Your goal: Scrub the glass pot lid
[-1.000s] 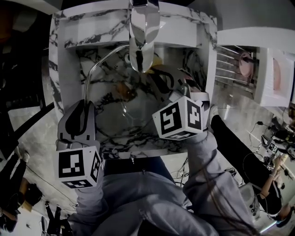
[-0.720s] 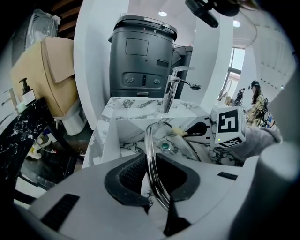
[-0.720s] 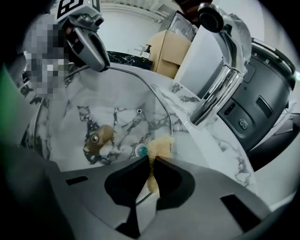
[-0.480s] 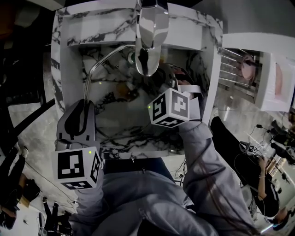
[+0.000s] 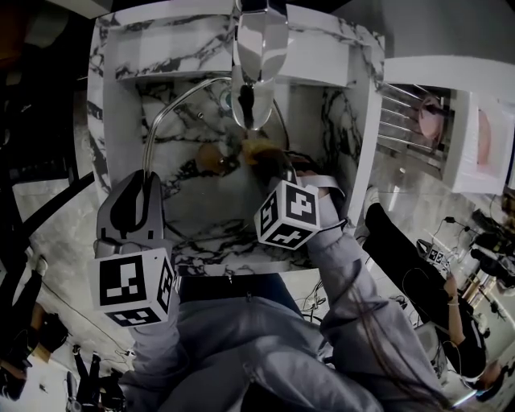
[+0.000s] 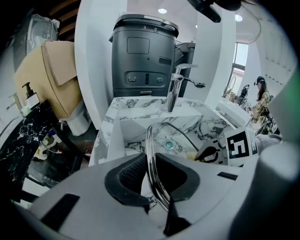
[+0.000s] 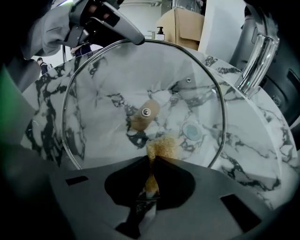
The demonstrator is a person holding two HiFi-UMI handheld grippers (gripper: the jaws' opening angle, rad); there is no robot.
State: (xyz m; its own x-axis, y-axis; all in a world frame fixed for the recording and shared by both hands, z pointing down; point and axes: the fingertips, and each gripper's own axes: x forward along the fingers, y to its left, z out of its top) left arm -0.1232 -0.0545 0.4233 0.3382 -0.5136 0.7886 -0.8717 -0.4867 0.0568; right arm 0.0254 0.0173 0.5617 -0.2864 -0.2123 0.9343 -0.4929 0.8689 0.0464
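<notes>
Head view: glass lid (image 5: 211,157) tilted inside marble sink (image 5: 113,121).

You're at a white marble sink (image 5: 113,121) with dark veins and a chrome faucet (image 5: 259,72) on its far edge. A white rack (image 5: 463,145) stands to the right, over a pale floor (image 5: 56,233). Far behind are a dark grey machine (image 6: 143,56), a cardboard box (image 6: 51,75) on the left, a ceiling spotlight (image 6: 162,11) and a window (image 6: 241,56) on the right.

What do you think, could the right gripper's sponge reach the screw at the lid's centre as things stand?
Probably yes: the right gripper holds the sponge at the glass lid just below the screw, with bare glass between.
</notes>
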